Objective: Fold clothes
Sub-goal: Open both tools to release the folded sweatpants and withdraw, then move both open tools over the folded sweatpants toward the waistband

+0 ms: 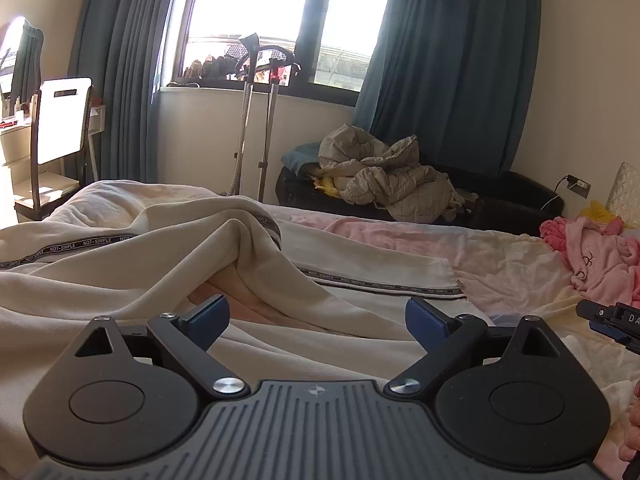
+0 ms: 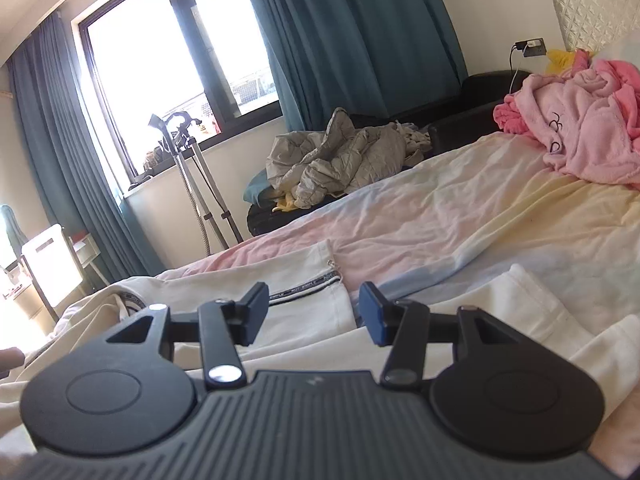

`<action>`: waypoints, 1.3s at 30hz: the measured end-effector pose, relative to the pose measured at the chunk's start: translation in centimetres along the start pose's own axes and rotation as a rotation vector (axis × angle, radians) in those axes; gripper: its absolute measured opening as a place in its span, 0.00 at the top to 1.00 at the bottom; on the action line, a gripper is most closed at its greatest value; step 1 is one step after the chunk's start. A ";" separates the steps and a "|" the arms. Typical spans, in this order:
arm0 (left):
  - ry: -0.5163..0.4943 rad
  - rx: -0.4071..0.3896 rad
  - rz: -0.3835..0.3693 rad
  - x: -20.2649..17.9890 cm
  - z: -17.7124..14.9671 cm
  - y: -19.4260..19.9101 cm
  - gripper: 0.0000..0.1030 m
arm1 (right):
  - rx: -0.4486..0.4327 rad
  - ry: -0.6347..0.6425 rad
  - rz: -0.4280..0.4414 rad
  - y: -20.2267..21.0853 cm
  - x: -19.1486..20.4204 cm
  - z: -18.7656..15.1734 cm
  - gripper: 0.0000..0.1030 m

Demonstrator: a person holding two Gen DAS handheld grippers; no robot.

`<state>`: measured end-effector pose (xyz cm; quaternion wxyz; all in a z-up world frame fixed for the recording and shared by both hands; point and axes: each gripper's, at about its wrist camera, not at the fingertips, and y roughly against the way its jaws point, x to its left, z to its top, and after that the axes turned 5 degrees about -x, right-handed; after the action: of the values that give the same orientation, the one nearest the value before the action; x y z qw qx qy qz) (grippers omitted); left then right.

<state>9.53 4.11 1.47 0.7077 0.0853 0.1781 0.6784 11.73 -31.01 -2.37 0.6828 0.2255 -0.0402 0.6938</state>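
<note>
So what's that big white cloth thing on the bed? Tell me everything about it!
The cream garment looks like soft, thick cotton, with a black stripe printed "NOT-SIMPLE". It lies rumpled and unfolded on the pastel bedsheet, bunched into a ridge. A hem corner looks frayed. Both grippers hover just above it, jaws open, holding nothing.

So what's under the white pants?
The white pants lie rumpled on the pastel sheet, which shows pink and yellow beside them. A peach patch peeks from beneath a fold. Whatever lies beneath the rest is covered.
</note>
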 end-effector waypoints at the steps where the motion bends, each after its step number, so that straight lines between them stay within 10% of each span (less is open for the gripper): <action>1: -0.004 0.011 -0.001 -0.1 -0.4 -0.4 0.07 | -0.002 0.009 0.010 -0.4 0.2 -0.2 0.50; 28: -0.039 0.111 0.016 0.6 -6.1 -3.5 0.07 | 0.172 -0.086 0.013 -12.4 -2.1 -4.0 0.50; 39: -0.035 0.126 0.058 0.8 -6.7 -3.9 0.07 | 0.268 -0.350 -0.020 -17.1 -7.1 -2.8 0.49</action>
<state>10.74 3.82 -6.20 0.6839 0.1469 0.2055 0.6845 27.29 -35.46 -11.78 0.6362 0.4317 -0.0630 0.6364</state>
